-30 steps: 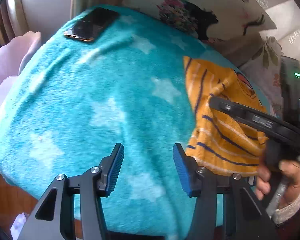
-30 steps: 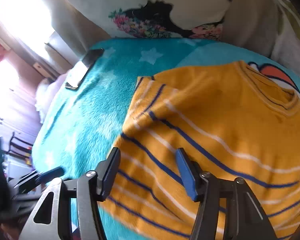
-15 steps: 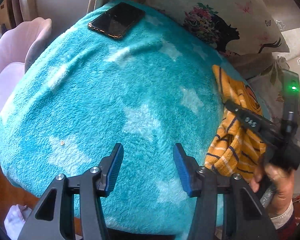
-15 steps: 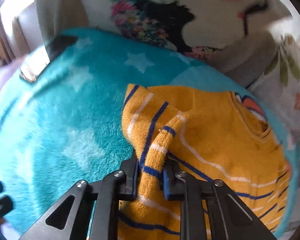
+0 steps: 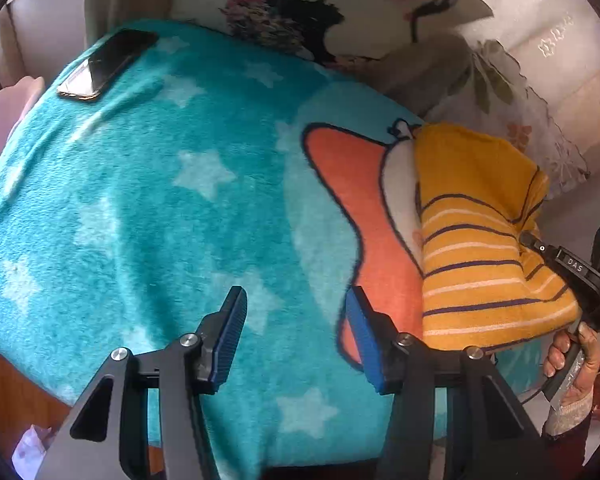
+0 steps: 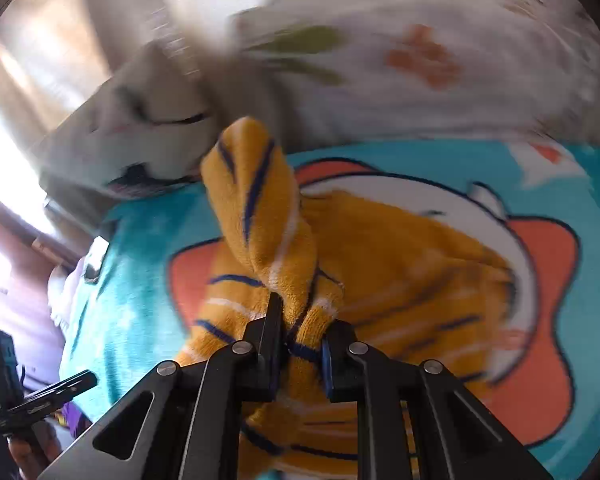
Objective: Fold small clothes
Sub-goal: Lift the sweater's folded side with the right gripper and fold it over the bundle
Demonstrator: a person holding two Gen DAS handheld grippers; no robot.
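The left gripper [image 5: 296, 336] hangs open and empty over the teal blanket [image 5: 148, 216]. At three o'clock, the right gripper [image 6: 300, 344] pinches the bunched yellow striped top [image 6: 384, 264]; I'd carry that edge across low, then smooth it flat.

**A bedroom or sitting room at home**

A fluffy turquoise blanket [image 5: 148, 208] with pale stars and an orange cartoon shape covers a soft, rounded bed or couch. A printed pillow [image 5: 320, 4] showing a dark-haired figure with flowers leans at its far edge, and a floral cloth [image 5: 512, 104] lies just beside it. A phone [image 5: 104, 64] rests on the blanket's far corner. A child-sized yellow striped sweater [image 5: 484, 248] lies on the blanket.
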